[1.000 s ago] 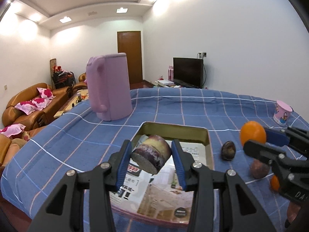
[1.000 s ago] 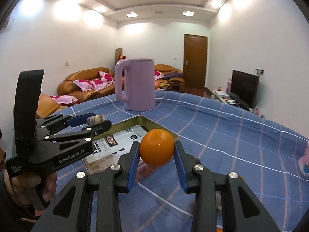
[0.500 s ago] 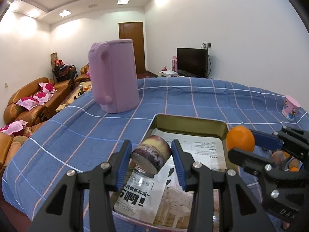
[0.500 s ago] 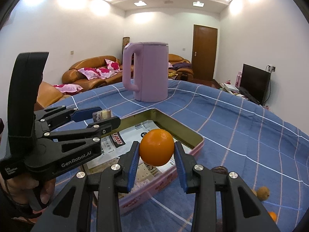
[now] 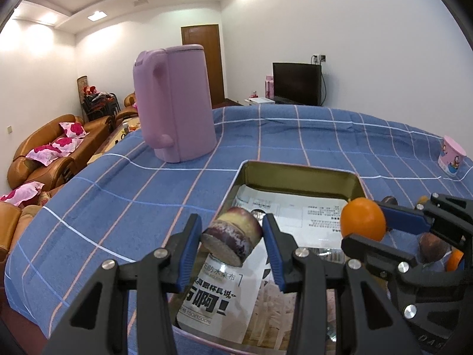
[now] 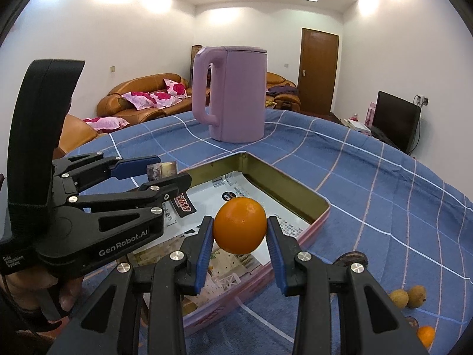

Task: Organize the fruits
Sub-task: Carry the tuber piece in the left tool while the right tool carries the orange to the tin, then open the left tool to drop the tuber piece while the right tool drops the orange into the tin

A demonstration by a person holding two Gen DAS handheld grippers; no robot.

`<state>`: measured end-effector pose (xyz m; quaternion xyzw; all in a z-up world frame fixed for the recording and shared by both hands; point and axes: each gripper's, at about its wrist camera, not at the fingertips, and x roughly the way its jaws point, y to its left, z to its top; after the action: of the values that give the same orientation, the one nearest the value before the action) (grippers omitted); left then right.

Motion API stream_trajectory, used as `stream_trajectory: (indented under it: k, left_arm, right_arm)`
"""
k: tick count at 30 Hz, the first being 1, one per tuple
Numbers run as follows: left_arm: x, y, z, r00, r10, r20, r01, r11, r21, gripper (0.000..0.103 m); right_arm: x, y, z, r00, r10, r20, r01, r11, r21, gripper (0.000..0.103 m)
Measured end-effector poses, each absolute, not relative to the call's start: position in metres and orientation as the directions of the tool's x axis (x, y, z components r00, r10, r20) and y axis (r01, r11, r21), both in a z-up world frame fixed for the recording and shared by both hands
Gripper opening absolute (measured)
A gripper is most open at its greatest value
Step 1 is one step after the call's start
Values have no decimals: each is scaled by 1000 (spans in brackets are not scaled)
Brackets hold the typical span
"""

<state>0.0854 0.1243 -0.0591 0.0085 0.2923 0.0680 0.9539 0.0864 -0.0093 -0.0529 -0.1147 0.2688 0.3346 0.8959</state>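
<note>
My left gripper is shut on a short purple sugarcane piece and holds it over the near left part of a paper-lined metal tray. My right gripper is shut on an orange and holds it above the tray's near right side. The orange and right gripper also show at the right of the left wrist view. The left gripper with the sugarcane piece shows at the left of the right wrist view.
A tall lilac kettle stands on the blue checked tablecloth beyond the tray. A small pink cup stands far right. Loose small fruits and a small orange lie right of the tray. Sofas stand past the table's left edge.
Both grippers have moved forward and down over the tray with their fruits. The tray and kettle look nearer. Both grips are unchanged.
</note>
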Motion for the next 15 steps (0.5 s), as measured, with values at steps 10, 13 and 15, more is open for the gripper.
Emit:
stream_trajectory:
  k: [10,13,15]
  left_arm:
    - [89,124,-62,808,130,-574,-118,991,59,45]
    - [89,124,-63,804,135,-579,-120,991,63,45]
    - [89,123,-63,804,144,-576,-127,989,69,46]
  right_arm:
    - [89,-2,-59,614,528,-587,-669,742,-32,38]
    - [90,-1,-60,609,525,-594,-671,741,-32,38]
    - [91,-1,-61,604,526,-600,-671,741,-27,38]
